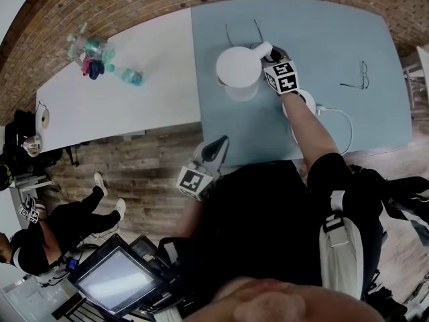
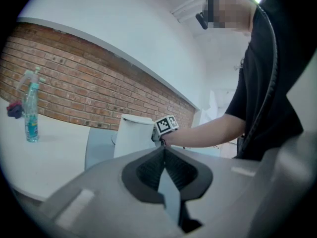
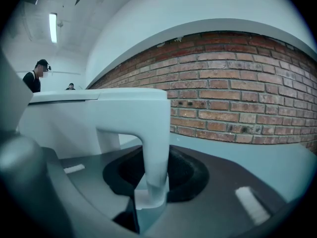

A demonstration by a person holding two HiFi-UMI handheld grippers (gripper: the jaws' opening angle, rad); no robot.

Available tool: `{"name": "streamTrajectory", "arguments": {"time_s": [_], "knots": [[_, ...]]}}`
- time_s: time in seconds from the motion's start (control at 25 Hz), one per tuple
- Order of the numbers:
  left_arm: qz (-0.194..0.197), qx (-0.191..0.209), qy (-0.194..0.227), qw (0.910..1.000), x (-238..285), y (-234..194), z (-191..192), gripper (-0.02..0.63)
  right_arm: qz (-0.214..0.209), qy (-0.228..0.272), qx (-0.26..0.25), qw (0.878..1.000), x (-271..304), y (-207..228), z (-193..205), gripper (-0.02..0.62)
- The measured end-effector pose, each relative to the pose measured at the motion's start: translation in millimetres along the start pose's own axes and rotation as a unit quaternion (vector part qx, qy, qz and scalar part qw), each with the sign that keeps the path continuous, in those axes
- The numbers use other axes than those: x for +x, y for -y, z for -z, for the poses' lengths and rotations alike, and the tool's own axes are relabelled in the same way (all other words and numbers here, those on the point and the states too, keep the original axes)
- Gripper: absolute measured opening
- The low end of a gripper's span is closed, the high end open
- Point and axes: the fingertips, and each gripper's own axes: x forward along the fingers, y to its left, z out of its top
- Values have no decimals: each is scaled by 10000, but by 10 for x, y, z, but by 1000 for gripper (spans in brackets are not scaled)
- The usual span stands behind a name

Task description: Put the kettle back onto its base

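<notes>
White kettle (image 1: 238,69) upright on blue tabletop (image 1: 335,35), right hand-held gripper (image 1: 271,54) clamped on its handle (image 3: 154,148), base (image 1: 310,100) just near-right of it, left hand-held gripper (image 1: 218,145) closed, empty.

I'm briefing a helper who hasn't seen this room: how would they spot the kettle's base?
Start at the blue table, right of the white table in the head view. Just on the person's side of the white kettle lies the base: a flat white disc partly under the right forearm, the only thing trailing a white cord.
</notes>
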Motion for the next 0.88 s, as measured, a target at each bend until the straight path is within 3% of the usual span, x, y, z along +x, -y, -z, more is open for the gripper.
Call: {"name": "streamTrajectory", "arguments": {"time_s": [0.88], "knots": [[-22, 113, 27, 9999, 43, -3, -29, -2, 300, 170, 474, 9983, -168, -22, 67, 94]]}}
